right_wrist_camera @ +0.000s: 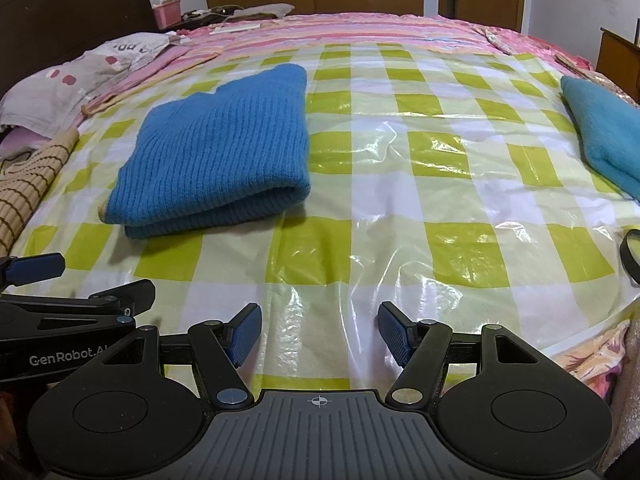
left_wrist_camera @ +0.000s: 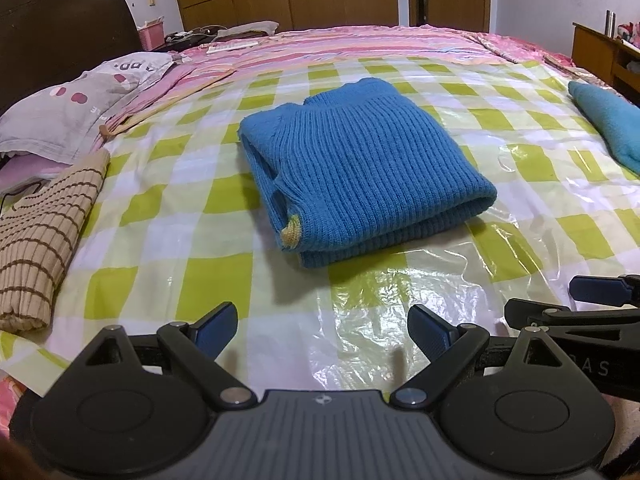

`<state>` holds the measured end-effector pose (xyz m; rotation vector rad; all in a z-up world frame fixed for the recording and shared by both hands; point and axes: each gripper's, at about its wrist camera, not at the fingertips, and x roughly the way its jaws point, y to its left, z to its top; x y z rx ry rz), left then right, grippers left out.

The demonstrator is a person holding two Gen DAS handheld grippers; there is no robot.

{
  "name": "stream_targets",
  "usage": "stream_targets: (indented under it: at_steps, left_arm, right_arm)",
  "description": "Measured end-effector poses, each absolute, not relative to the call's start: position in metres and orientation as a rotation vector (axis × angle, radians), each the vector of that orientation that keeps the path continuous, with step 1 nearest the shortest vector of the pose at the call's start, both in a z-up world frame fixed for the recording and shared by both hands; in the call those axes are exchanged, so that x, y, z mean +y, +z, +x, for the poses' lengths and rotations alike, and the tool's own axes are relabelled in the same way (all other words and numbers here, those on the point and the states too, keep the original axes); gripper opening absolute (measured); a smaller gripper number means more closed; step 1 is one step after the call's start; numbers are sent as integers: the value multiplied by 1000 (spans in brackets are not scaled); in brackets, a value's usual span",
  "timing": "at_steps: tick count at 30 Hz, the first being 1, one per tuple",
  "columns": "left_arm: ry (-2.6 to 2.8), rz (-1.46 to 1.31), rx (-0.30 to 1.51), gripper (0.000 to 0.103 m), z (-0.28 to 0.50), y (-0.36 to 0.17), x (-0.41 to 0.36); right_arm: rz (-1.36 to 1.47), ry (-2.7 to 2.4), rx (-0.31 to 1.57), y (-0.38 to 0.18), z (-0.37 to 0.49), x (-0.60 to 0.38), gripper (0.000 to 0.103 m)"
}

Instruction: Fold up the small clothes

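Jaws of the left gripper and right gripper stood wide and empty above the near bed edge, the folded blue sweater lying farther out, straight beyond the left one, long axis running near-to-far.

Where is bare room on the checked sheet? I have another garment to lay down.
Free: the wide stretch between the folded blue sweater and the teal garment, and the strip before both grippers. Crowded: the left edge, with the striped beige garment and pillow.
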<state>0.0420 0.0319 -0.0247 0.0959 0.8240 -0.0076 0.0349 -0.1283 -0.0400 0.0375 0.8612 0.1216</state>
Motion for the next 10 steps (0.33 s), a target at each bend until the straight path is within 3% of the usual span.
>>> stream_targets:
  at_steps: [10]
  left_arm:
    - [-5,94,825,97,43,-25,32]
  right_arm:
    - [42,120,858,-39,34,-128,65]
